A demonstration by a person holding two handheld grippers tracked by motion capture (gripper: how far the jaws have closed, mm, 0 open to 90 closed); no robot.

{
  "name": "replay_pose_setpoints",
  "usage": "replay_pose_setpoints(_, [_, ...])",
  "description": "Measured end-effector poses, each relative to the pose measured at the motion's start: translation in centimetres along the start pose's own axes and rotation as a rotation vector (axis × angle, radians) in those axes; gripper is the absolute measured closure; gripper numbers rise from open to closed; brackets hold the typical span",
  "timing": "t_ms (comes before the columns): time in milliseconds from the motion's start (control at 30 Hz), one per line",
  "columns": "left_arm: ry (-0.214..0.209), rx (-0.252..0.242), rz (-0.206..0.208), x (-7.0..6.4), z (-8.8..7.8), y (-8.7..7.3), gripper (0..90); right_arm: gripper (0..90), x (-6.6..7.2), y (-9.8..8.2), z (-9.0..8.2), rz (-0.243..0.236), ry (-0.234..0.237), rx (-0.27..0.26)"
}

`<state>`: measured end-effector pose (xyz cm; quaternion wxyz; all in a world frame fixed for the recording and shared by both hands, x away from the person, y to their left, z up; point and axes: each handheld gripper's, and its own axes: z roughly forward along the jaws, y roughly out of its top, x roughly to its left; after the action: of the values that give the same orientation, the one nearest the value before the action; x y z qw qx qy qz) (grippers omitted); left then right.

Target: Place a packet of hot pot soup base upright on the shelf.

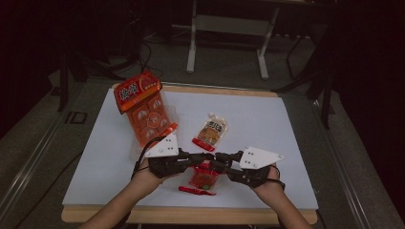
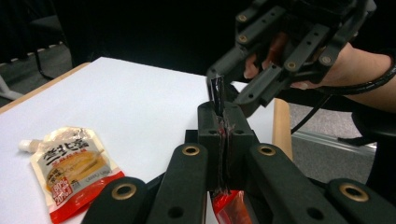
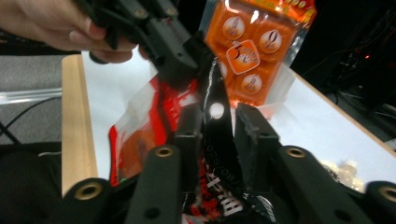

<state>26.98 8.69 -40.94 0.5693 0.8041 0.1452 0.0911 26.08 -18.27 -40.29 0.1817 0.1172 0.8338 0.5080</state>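
A red and black snack pouch [image 1: 203, 179] hangs between both grippers near the table's front edge. My left gripper [image 1: 199, 158] [image 2: 223, 122] is shut on the pouch's thin top edge, and a red corner of the pouch [image 2: 229, 208] pokes out below the jaws. My right gripper [image 1: 220, 158] [image 3: 218, 116] faces it from the other side. Its jaws stand slightly apart with the pouch's black top strip [image 3: 216, 135] between them, and a gap shows beside the strip. The clear and red body of the pouch [image 3: 140, 135] sags below.
An orange multi-pack bag [image 1: 143, 109] [image 3: 252, 46] lies at the back left of the white board [image 1: 267, 119]. A yellow spouted pouch [image 1: 211, 131] [image 2: 70, 163] lies mid-table. The wooden table edge [image 1: 191, 215] runs along the front. A metal stand [image 1: 229, 28] is beyond the table.
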Motion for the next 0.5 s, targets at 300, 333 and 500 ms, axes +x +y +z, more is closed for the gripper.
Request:
replay_pose_setpoints(300, [0.011,-0.040,-0.003,0.2,-0.8,0.4,88.8,57.2,-0.7,0.3,-1.3,0.053,-0.044,-0.061])
replay_pose_setpoints(333, [0.021,-0.043,0.005,0.2,-0.9,0.5,88.7,55.9,-0.9,0.2,-1.5,0.066,-0.043,-0.066])
replay_pose_setpoints(500, [0.047,-0.069,-0.002,0.7,-1.8,0.8,88.7,36.7,-1.7,-0.3,-2.5,0.120,-0.079,-0.114])
